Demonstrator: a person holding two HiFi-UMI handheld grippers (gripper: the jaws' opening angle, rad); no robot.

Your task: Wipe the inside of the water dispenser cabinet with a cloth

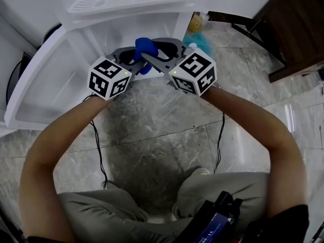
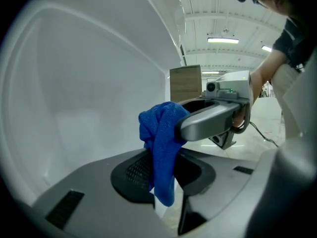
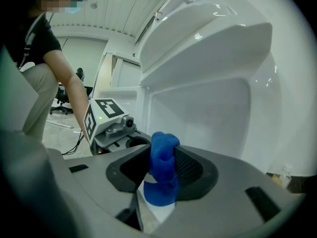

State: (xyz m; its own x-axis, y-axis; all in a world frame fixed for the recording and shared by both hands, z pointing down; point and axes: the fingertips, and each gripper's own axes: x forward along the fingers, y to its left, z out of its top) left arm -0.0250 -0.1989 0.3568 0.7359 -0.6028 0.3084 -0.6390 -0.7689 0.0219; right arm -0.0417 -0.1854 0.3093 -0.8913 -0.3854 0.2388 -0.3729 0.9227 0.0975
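Observation:
A blue cloth [image 1: 144, 47] hangs between both grippers in front of the open white water dispenser cabinet [image 1: 152, 27]. My left gripper [image 1: 135, 56] comes in from the left, and its jaws are shut on the cloth [image 2: 161, 148]. From the right, my right gripper [image 1: 154, 58] also has the cloth [image 3: 163, 167] between its pads, bunched and touching both. In the left gripper view the right gripper [image 2: 208, 118] crosses just behind the cloth. The right gripper view shows the left gripper [image 3: 111, 123] close by and the cabinet's white inner wall [image 3: 208, 108] ahead.
The cabinet door [image 1: 45, 85] stands open to the left. A yellow bottle [image 1: 197, 20] and a teal object [image 1: 201, 38] sit on the floor right of the cabinet. Dark wooden furniture [image 1: 293, 29] is at the far right. Cables [image 1: 98, 156] trail across the marble floor.

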